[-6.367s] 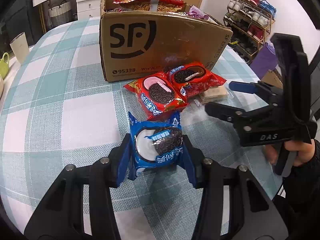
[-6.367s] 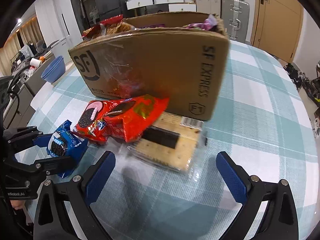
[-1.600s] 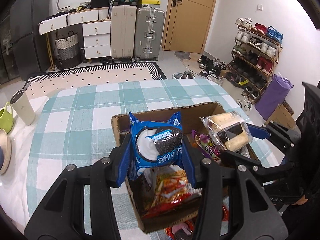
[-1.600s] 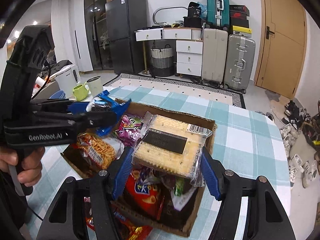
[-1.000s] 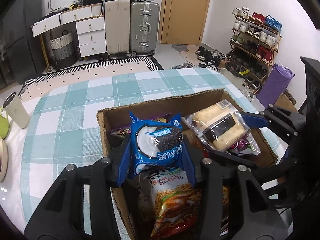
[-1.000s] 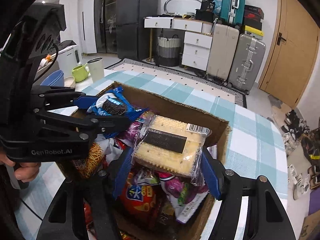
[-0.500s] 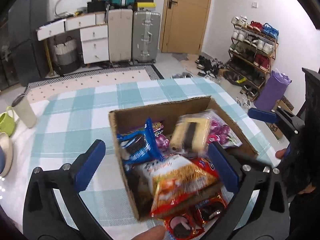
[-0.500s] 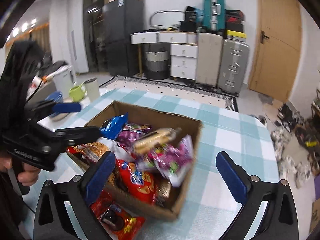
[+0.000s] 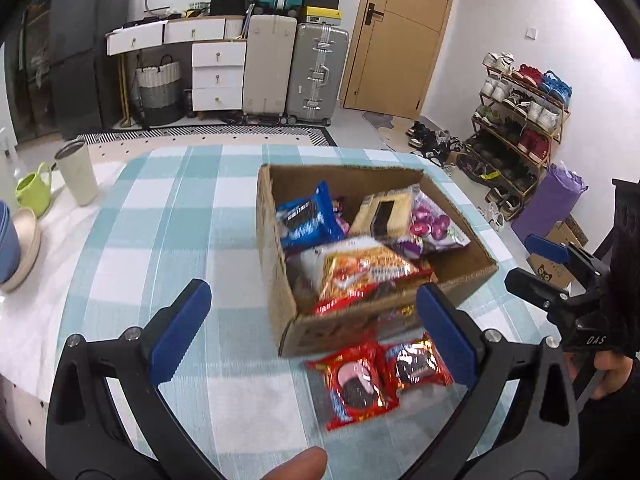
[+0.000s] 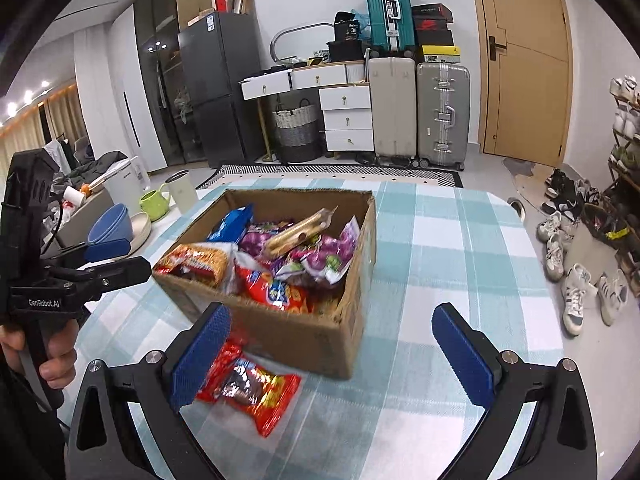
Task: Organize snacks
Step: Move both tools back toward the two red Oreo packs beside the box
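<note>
An open cardboard box of snacks stands on the checked table; it also shows in the right wrist view. A blue Oreo pack and a clear cracker pack lie inside it. Two red Oreo packs lie on the table in front of the box; they show in the right wrist view too. My left gripper is open and empty above them. My right gripper is open and empty, near the box's front.
A beige cup, a green watering can and stacked bowls stand at the table's left edge. A shoe rack and a purple bag are on the floor to the right.
Both grippers opened and dropped their packs into the box, then pulled back and up. The blue Oreo pack and the cracker pack now rest inside.
</note>
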`<state>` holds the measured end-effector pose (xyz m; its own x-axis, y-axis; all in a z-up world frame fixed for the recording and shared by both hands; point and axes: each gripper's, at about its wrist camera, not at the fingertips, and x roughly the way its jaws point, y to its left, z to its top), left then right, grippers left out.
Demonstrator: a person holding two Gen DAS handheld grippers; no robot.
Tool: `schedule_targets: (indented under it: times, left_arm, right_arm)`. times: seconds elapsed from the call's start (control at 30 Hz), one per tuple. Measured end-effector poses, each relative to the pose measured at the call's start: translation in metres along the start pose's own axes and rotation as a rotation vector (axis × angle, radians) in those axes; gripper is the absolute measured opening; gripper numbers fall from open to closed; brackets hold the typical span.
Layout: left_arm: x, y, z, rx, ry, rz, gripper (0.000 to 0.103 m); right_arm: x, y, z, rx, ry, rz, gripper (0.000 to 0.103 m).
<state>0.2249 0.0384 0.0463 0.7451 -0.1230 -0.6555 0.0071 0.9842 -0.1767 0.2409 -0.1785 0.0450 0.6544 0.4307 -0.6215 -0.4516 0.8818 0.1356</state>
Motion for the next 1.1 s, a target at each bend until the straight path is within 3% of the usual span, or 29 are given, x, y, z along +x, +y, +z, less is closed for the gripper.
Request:
schedule_targets:
  times: [0.43, 0.8, 1.1]
  left_arm:
    - [-0.011, 0.008, -0.030, -0.028, 0.029, 0.012, 0.102]
    - [-0.007, 0.018, -0.056, -0.036, 0.069, 0.048, 0.102]
    - [0.017, 0.031, -0.076, -0.076, 0.130, 0.051, 0.102]
  right_arm:
    - [0.001, 0.014, -0.022, 0.040, 0.040, 0.016, 0.102]
    - [0.031, 0.036, -0.043, 0.031, 0.129, 0.047, 0.102]
    - [0.067, 0.046, -0.060, -0.008, 0.250, 0.068, 0.102]
